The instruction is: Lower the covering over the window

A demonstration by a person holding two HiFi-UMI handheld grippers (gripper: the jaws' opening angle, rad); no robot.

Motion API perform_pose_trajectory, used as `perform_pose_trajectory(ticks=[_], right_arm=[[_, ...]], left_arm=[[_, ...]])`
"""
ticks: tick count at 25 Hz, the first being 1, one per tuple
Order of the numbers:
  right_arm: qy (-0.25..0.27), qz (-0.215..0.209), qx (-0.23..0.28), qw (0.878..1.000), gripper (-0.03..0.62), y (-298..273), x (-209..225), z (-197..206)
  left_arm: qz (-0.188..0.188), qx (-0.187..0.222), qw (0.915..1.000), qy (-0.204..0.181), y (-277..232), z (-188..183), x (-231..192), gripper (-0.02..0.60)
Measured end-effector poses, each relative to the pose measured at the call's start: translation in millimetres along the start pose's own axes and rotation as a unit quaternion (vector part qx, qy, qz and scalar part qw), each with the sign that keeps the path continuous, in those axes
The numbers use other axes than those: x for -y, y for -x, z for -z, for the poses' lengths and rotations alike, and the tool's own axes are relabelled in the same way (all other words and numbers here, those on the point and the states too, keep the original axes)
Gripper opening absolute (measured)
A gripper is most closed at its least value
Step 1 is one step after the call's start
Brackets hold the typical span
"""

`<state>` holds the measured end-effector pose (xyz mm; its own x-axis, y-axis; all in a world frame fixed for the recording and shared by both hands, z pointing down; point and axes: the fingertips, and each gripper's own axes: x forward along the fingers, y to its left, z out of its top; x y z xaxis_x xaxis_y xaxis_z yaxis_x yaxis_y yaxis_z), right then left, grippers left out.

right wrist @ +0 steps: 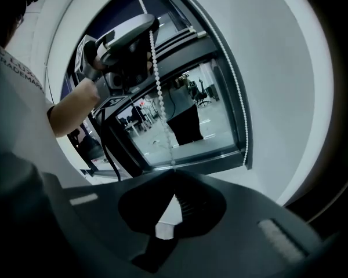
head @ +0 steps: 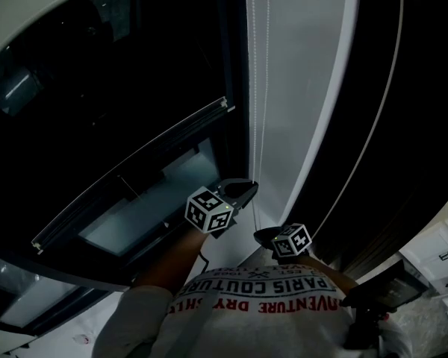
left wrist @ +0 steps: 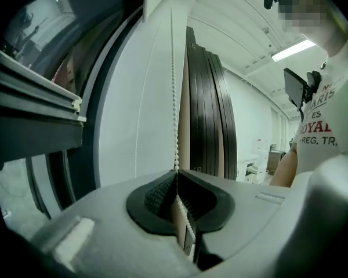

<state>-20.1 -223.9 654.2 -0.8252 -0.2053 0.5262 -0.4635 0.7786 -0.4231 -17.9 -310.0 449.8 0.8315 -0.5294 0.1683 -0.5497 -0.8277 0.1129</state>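
A white bead chain [head: 254, 88] hangs down the window's right side, against a white wall strip. My left gripper [head: 248, 190] is shut on this chain, which runs from above [left wrist: 174, 68] straight into the closed jaws [left wrist: 176, 174]. Just below it, my right gripper [head: 263, 236] is also shut on the same strand [right wrist: 158, 86], which enters its jaws [right wrist: 173, 169] from the left gripper [right wrist: 119, 36] above. The loop's other strand [right wrist: 236, 91] hangs free to the right. The blind's bottom rail [head: 134, 171] crosses the dark window partway down, with lit glass [head: 153, 207] below it.
Dark stacked panels [left wrist: 211, 109] stand right of the white wall strip [head: 306, 88]. A person's printed white shirt [head: 261, 304] fills the bottom of the head view. A dark device [head: 381, 293] sits at the lower right. White furniture [head: 437, 248] stands at the right edge.
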Motion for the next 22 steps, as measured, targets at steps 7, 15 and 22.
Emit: perform_pose_trajectory(ticks=[7,15,22], right_arm=[[0.018,0.010,-0.001,1.000,0.012,0.8,6.8,8.3],[0.027,-0.015,0.048,0.998,0.141,37.9,2.9,-65.2],[0.146,-0.004,0.172,0.974,0.150,114.3,-38.4,-214.4]], left_arm=[[-0.002,0.012,0.9998,0.017,-1.7,14.3,-3.9,0.011],[0.002,0.011,0.9996,0.024,-0.4,16.4,-10.7,0.011],[0.006,0.013,0.9996,0.024,3.2,16.9,-5.7,0.011]])
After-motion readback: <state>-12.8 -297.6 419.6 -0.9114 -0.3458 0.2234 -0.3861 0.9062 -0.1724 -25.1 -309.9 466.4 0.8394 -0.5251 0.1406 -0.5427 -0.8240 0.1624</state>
